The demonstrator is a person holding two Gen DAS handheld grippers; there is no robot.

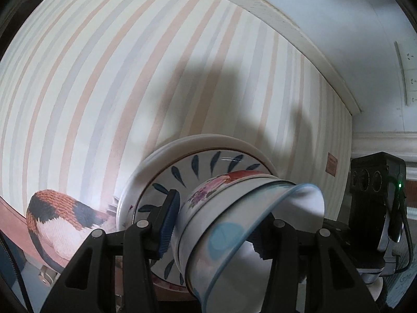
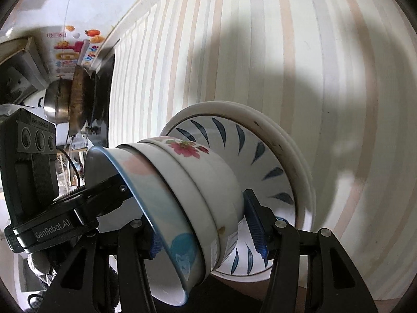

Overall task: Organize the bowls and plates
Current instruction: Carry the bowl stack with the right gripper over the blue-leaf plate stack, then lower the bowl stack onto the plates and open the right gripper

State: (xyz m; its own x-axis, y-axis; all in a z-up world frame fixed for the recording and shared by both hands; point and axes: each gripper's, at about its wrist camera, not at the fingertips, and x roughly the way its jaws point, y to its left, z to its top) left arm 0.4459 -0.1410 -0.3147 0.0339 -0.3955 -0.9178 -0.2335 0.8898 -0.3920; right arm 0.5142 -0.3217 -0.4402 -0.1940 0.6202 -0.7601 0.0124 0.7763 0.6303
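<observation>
A stack of dishes sits on the striped tablecloth: white plates (image 1: pixel 161 156) (image 2: pixel 260 120) at the bottom, a blue-leaf plate (image 1: pixel 198 167) (image 2: pixel 263 156) on them, then nested bowls. The top bowl (image 1: pixel 234 247) (image 2: pixel 161 208) is white with a blue rim and pastel dots; a floral bowl (image 1: pixel 206 195) (image 2: pixel 198 156) is under it. My left gripper (image 1: pixel 221 234) has its jaws on either side of the bowl stack, closed on it. My right gripper (image 2: pixel 206 229) does the same from the opposite side.
The striped cloth (image 1: pixel 104 78) (image 2: pixel 286 39) covers the table. A cat-print cushion (image 1: pixel 60 221) lies at the left. Pots and pans (image 2: pixel 75 99) stand beyond the table's edge. The table edge (image 1: pixel 286 18) meets a white wall with sockets (image 1: pixel 409 78).
</observation>
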